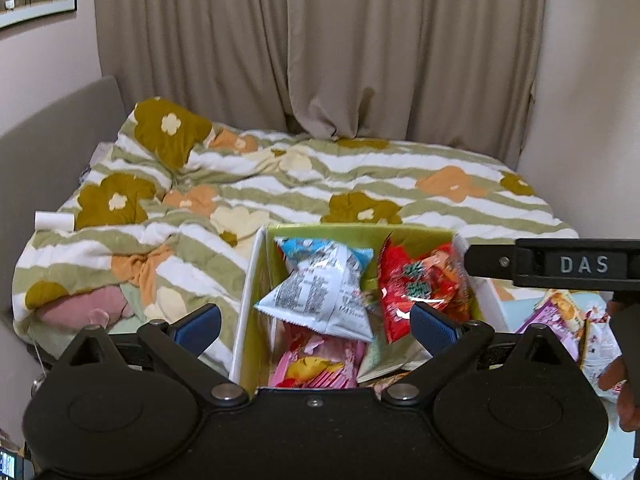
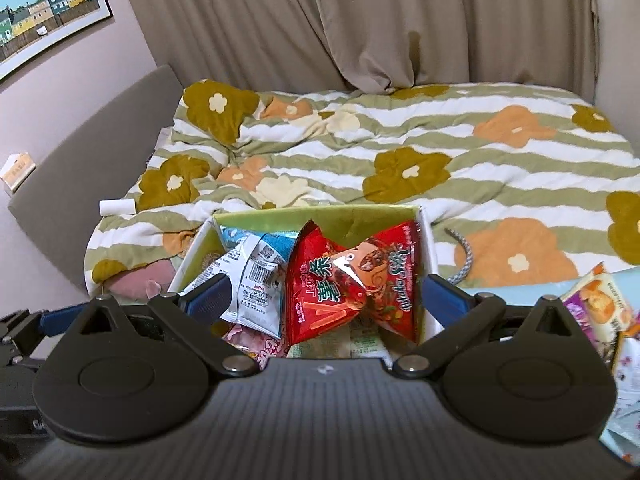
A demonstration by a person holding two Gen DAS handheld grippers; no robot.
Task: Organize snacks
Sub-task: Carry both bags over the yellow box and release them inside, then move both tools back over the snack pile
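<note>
A green-lined white box (image 1: pixel 248 280) (image 2: pixel 360 214) sits at the foot of the bed and holds snack bags. Inside lie a white and blue bag (image 1: pixel 324 288) (image 2: pixel 252 276), a red bag (image 1: pixel 424 284) (image 2: pixel 352 280) and a pink bag (image 1: pixel 316 364). My left gripper (image 1: pixel 316 326) hovers just above the box, open and empty. My right gripper (image 2: pixel 324 298) hovers over the same box, open and empty, with the red bag between its fingers. The right gripper's body (image 1: pixel 560 266) shows at the right of the left wrist view.
More snack bags (image 1: pixel 576 320) (image 2: pixel 600 304) lie on a light blue surface right of the box. A flowered striped quilt (image 1: pixel 320 184) (image 2: pixel 440 152) covers the bed behind. A grey braided cord (image 2: pixel 464 256) lies on the quilt. Curtains and a grey headboard (image 2: pixel 100 152) bound the bed.
</note>
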